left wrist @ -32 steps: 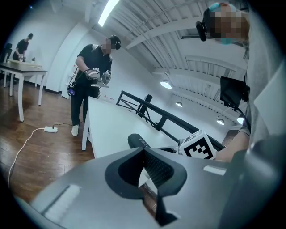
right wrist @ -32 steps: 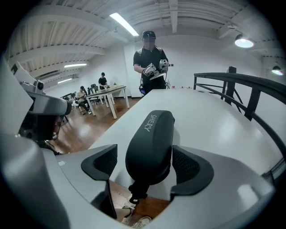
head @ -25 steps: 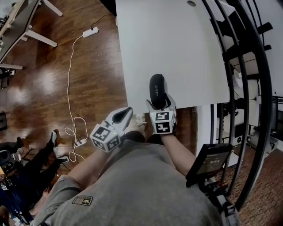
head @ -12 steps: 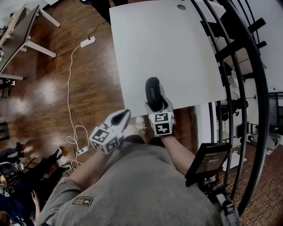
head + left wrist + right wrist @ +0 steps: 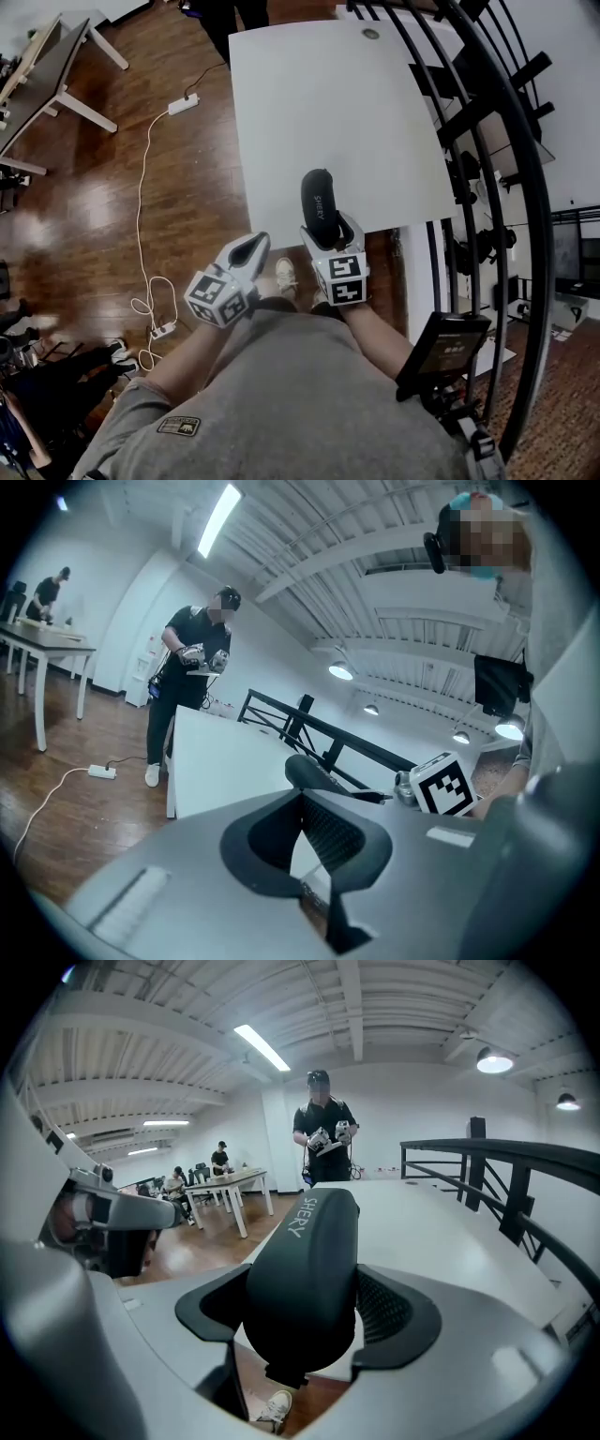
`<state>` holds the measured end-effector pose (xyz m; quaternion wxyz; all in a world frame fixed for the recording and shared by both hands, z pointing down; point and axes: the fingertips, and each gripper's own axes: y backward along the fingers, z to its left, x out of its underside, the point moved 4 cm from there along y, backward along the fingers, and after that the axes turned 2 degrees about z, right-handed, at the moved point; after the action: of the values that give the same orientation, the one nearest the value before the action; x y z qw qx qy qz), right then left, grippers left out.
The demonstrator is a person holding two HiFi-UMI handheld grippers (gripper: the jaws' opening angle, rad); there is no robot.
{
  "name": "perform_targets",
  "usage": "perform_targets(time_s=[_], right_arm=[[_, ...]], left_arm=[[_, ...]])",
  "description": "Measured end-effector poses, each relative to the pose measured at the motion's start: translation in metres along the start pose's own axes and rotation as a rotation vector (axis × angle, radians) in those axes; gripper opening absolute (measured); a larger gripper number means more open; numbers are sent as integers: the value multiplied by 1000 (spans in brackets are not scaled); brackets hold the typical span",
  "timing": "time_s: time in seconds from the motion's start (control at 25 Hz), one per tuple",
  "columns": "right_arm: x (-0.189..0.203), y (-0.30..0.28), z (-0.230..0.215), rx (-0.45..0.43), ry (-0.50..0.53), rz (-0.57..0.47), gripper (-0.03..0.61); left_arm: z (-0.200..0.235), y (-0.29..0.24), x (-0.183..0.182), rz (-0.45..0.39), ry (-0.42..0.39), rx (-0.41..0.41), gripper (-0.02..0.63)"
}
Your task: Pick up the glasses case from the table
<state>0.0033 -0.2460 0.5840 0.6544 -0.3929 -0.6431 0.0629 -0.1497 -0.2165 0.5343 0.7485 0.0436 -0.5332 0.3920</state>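
The glasses case (image 5: 317, 199) is a black, oblong hard case with white lettering. It is held over the front edge of the white table (image 5: 319, 103). My right gripper (image 5: 328, 225) is shut on its near end, and the right gripper view shows the pads pressing both sides of the glasses case (image 5: 305, 1260), which points away over the table (image 5: 441, 1232). To the left of the table's front corner, over the floor, my left gripper (image 5: 251, 248) is shut and holds nothing. In the left gripper view the left gripper's (image 5: 302, 803) tips meet, with the glasses case (image 5: 314, 772) beyond.
A black curved railing (image 5: 487, 122) runs along the table's right side. A power strip (image 5: 183, 103) and its white cable lie on the wood floor to the left. Another desk (image 5: 47, 66) stands at the upper left. A person (image 5: 323, 1133) stands at the table's far end.
My right gripper has risen with the glasses case in it, off the table's front edge. The left gripper rose slightly and stayed shut.
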Motion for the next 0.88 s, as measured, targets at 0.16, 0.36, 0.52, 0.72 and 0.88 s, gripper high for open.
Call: perform_targets(time_s=[0.16, 0.36, 0.52, 0.72, 0.88], right_arm=[[-26, 37, 6, -31, 31, -86, 354], [-37, 91, 24, -83, 65, -177, 354], [-43, 121, 35, -120, 92, -201, 354], [-43, 145, 44, -122, 106, -214, 354], [-39, 160, 54, -103, 111, -236, 356]], left_arm=[[-20, 11, -11, -72, 0, -14, 2], [-54, 40, -10, -158, 0, -44, 2], [-74, 57, -13, -201, 4, -62, 2], [-90, 69, -13, -212, -4, -45, 2], [-97, 75, -12, -225, -21, -8, 2]])
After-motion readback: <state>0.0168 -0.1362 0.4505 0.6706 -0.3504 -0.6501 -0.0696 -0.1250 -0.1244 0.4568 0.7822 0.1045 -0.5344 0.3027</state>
